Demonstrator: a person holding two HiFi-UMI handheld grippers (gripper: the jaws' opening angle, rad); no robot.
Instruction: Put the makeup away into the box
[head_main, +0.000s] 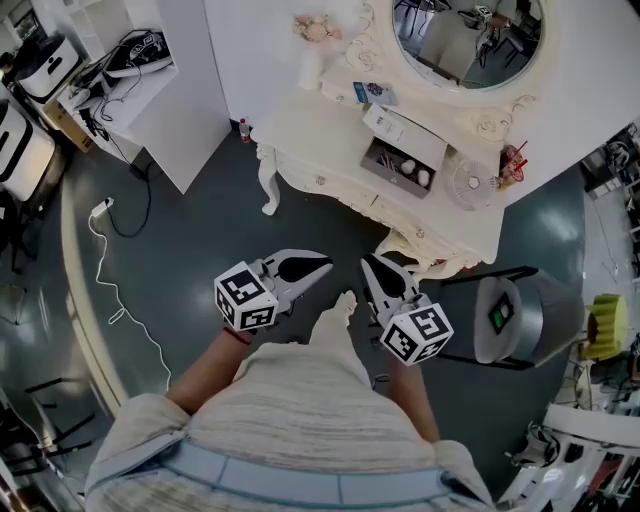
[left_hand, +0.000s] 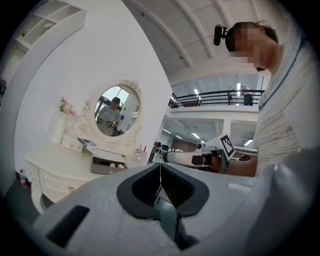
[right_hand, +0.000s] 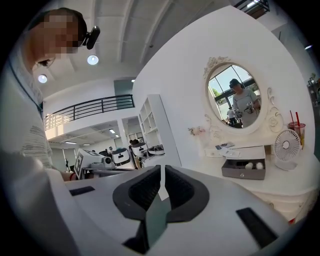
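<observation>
Left claw (head_main: 322, 267) and right claw (head_main: 368, 262) were both closed and empty.
You held them side by side above the floor, each with its jaws together and nothing between them, pointing toward the counter (head_main: 300, 135) and well apart from it. The grey box (right_hand: 243, 174) sat open on the counter below the mirror (head_main: 470, 40), near a small fan (head_main: 470, 185), with two white round makeup pieces (right_hand: 253, 165) inside.

Bright, even indoor light; ceiling lamp (right_hand: 91, 60) blows out. Gripper views: heavy fisheye, black vignetted corners. Left gripper (left_hand: 160, 170) housing soft near the lens. Head view sharp, faint shadows on floor (head_main: 200, 230).
</observation>
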